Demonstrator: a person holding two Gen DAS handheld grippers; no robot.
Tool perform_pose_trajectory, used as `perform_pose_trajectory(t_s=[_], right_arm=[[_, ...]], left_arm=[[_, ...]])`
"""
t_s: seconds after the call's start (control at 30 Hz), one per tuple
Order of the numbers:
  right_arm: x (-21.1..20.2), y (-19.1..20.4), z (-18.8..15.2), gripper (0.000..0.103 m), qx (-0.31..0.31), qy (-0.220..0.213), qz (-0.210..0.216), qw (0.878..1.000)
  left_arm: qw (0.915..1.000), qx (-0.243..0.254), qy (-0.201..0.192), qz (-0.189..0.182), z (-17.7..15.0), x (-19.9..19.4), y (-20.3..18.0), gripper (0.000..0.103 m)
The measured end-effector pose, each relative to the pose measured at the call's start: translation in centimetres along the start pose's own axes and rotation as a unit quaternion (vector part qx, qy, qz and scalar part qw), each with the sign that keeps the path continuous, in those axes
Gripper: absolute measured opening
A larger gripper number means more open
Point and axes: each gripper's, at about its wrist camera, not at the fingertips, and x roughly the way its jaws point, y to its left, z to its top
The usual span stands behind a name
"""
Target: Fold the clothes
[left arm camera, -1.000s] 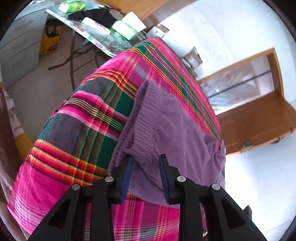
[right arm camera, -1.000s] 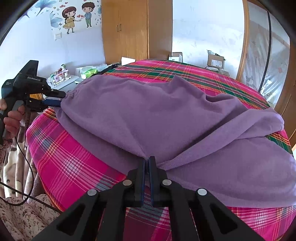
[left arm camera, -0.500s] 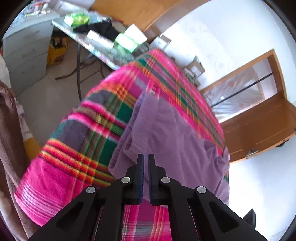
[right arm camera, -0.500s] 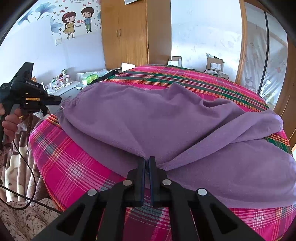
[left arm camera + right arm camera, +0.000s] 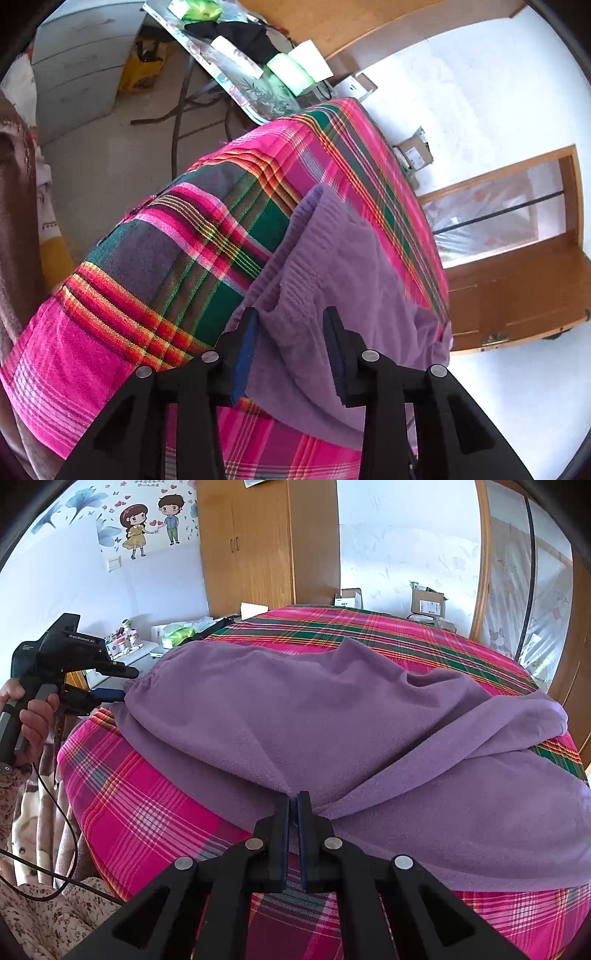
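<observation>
The left gripper (image 5: 290, 328) stands open astride the purple garment's (image 5: 343, 266) waistband; only the right wrist view shows the right gripper (image 5: 293, 806) pinching its near edge on the bed (image 5: 147, 812).

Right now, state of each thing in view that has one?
Left tongs: open, straddling the garment's elastic edge.
Right tongs: shut on garment edge.
Garment: purple, spread on the bed, rumpled, not yet folded flat.
Bedspread: plaid, spread over the bed.
Wardrobe: doors shut.

Home bedroom: plaid-covered bed (image 5: 406, 635), wooden wardrobe (image 5: 266, 542), cartoon wall stickers (image 5: 147, 520).
</observation>
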Motion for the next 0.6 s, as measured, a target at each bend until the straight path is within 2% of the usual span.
perform_pose_trajectory(t_s=[0.03,0.13,0.37,0.6], right_arm=[[-0.1,0.0,0.0,0.004,0.0,-0.001,0.0,1.0],[-0.4,0.2,0.0,0.004,-0.001,-0.004,0.0,1.0],[-2.2,0.4,0.4,0.004,-0.015,-0.031,-0.001,0.999],[-0.7,0.2,-0.2,0.004,-0.016,0.003,0.003,1.0]], left_arm=[[1.0,0.005,-0.004,0.001,-0.1,-0.3,-0.1,0.014],[0.9996,0.021,-0.016,0.004,-0.3,-1.2,-0.4,0.011],[0.998,0.049,-0.035,0.019,-0.8,-2.5,-0.8,0.011],[0.9974,0.047,-0.021,0.05,-1.5,-1.6,0.2,0.011]])
